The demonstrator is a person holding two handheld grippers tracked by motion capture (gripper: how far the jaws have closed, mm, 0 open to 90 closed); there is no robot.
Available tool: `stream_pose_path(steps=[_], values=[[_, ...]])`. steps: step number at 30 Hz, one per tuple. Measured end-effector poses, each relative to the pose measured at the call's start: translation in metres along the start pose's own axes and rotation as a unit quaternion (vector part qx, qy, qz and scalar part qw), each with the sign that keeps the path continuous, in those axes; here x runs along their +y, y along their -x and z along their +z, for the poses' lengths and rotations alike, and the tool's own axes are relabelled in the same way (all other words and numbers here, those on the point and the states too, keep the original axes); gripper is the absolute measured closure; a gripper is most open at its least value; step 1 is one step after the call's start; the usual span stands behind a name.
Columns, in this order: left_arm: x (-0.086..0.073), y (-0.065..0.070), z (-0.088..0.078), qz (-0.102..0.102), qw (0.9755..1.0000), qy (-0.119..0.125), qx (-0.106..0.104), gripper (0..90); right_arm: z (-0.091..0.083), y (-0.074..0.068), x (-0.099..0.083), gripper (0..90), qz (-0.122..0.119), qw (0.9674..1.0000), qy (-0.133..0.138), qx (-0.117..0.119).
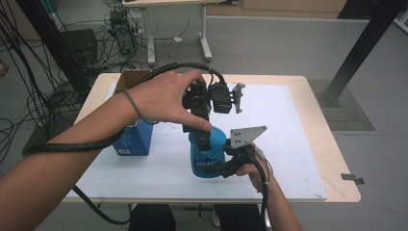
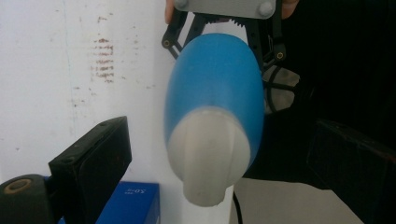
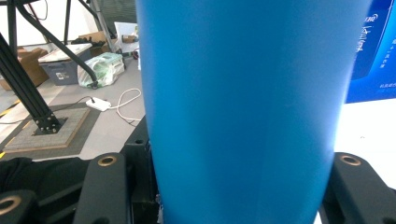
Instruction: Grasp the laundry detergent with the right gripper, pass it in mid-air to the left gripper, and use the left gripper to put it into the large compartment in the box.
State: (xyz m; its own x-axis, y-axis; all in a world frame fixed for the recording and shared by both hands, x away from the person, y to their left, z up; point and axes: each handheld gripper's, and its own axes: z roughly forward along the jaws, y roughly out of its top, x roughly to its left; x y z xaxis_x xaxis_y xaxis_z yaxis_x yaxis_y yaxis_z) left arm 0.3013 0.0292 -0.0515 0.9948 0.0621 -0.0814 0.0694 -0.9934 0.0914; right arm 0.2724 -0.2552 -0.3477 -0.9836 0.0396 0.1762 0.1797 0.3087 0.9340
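A blue bottle (image 1: 207, 156) with a white cap (image 2: 208, 156) stands upright on the white mat (image 1: 288, 144). From the near right side, my right gripper (image 1: 227, 161) is shut on its body (image 3: 243, 112), one jaw on each side. My left gripper (image 1: 204, 138) points down over the bottle's top. In the left gripper view its jaws stand wide apart, the left gripper (image 2: 219, 133) open around the cap, with a gap on both sides. In that same view the right gripper (image 2: 224, 32) clasps the bottle lower down.
A blue carton (image 1: 137, 137) stands left of the bottle, and behind it at the table's far left corner is an open cardboard box (image 1: 130, 79). The wooden table edge (image 1: 337, 159) frames the mat. Cables and table legs lie on the floor beyond.
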Motion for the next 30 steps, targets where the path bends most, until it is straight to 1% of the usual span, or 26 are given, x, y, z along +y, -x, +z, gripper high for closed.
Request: stream_pose_path(steps=[9, 30], values=[[0.0007, -0.0002, 0.0004, -0.003, 1.0000, -0.001, 0.002, 6.7, 0.0001, -0.0004, -0.0001, 41.7, 0.002, 1.0000, -0.001, 0.000], [-0.0003, -0.0006, -0.0010, -0.002, 1.0000, 0.006, 0.002, 6.6, -0.0012, -0.0010, -0.0013, 41.6, 0.003, 1.0000, 0.001, -0.001]])
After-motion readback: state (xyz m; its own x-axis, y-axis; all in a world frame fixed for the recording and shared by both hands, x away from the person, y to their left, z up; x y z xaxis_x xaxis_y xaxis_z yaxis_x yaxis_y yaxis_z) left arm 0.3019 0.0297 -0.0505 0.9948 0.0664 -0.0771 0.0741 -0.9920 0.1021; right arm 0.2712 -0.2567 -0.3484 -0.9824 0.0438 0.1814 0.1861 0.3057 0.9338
